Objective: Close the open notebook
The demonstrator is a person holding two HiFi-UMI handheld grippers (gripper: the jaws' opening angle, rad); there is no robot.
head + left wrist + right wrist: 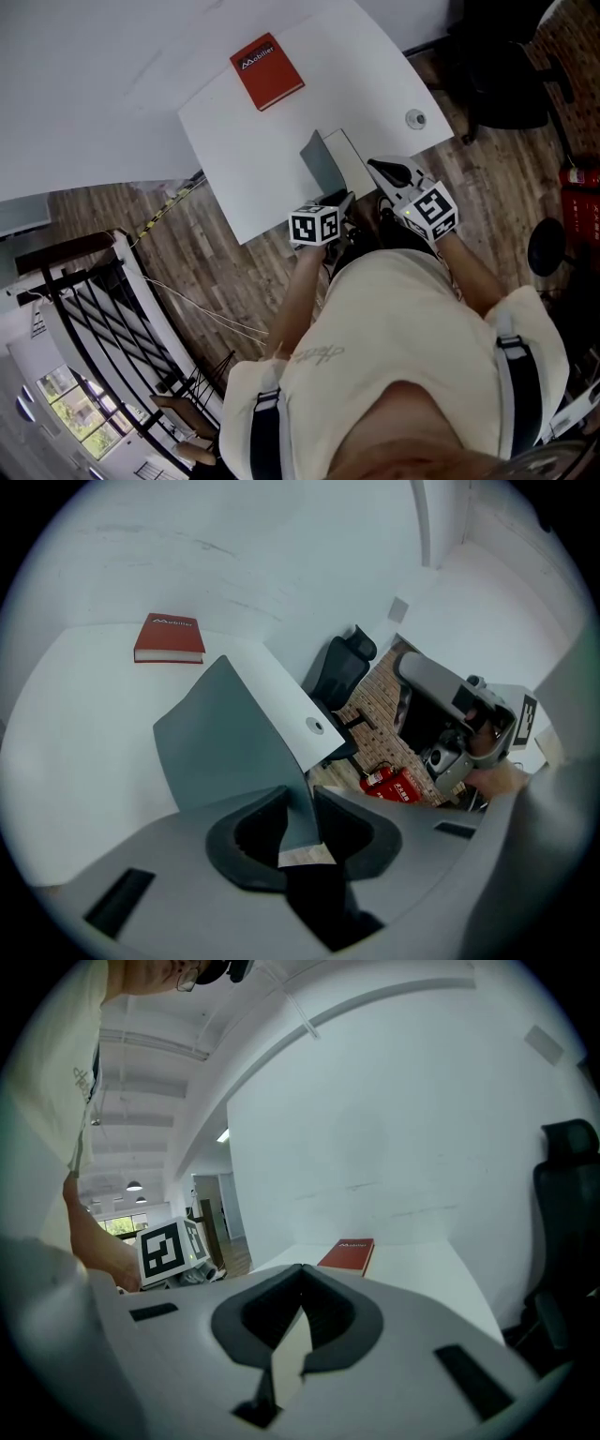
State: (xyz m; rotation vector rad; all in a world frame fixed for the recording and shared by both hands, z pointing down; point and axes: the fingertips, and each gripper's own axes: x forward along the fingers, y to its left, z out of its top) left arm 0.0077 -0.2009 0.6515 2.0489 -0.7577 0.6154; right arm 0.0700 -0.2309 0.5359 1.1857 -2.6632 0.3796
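The open notebook lies near the front edge of the white table (234, 159). Its grey cover (322, 159) stands tilted up, and a white page (352, 157) lies flat to its right. My left gripper (345, 202) is shut on the cover's lower corner. In the left gripper view the grey cover (234, 738) rises from between the jaws (300, 817). My right gripper (375, 169) sits at the notebook's right side. Its jaws (300, 1312) are shut on a thin cream strip of page (286, 1358).
A red book (267, 71) lies flat at the far side of the table. There is a round grommet (415, 119) by the table's right edge. A black office chair (506, 75) and a red fire extinguisher (389, 785) stand on the wooden floor to the right. A black railing (84, 309) is at the left.
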